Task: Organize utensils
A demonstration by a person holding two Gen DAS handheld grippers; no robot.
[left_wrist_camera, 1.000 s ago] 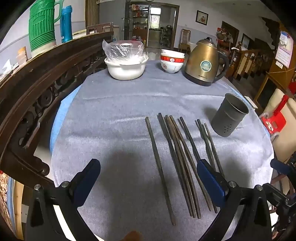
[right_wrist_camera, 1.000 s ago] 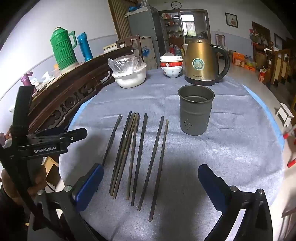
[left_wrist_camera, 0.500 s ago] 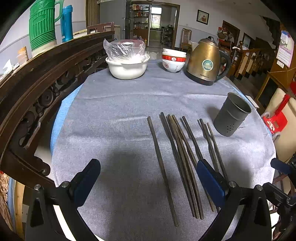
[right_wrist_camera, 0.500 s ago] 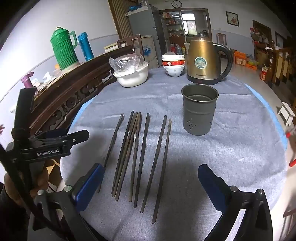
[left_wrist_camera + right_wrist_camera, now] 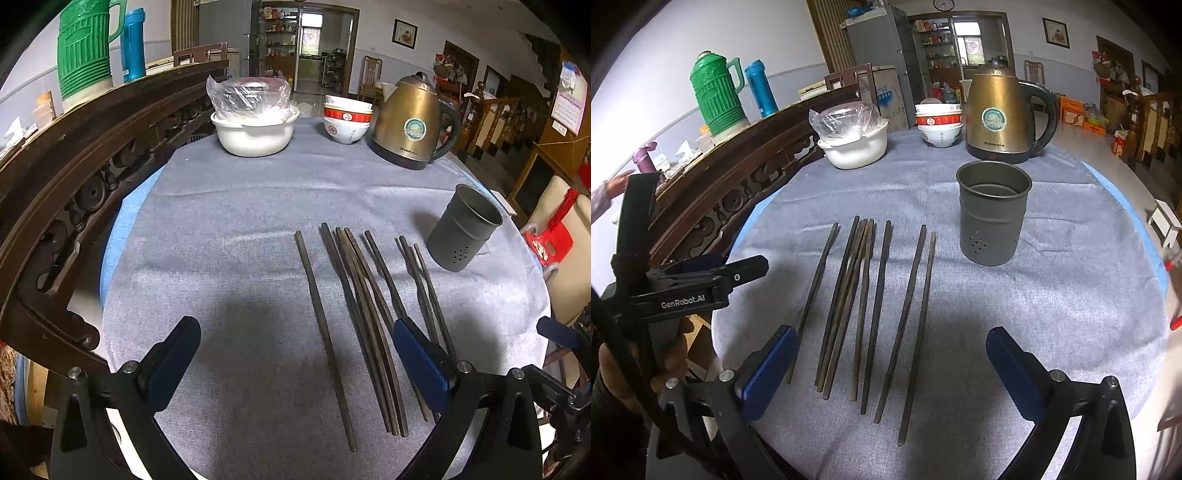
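Several dark chopsticks [image 5: 364,317] [image 5: 871,306] lie side by side on the grey tablecloth [image 5: 229,266] [image 5: 1052,295]. A grey metal holder cup [image 5: 463,229] [image 5: 993,214] with small holes stands upright to their right. My left gripper [image 5: 295,365] hovers open at the near edge; its right finger overlaps the rightmost chopsticks in the view. My right gripper [image 5: 890,369] is open too, above the chopsticks' near ends, holding nothing. The left gripper's body [image 5: 687,291] and a hand show at the right wrist view's left.
At the table's far side stand a white bowl under plastic wrap [image 5: 255,122] [image 5: 855,142], stacked bowls [image 5: 347,120] [image 5: 940,123] and a brass kettle [image 5: 412,123] [image 5: 1001,114]. A carved wooden chair back [image 5: 74,192] [image 5: 738,192] curves along the left edge.
Both views have shifted slightly: the chopsticks and the cup sit a little lower and nearer in the frames. Both grippers stay open and nothing on the table has moved.
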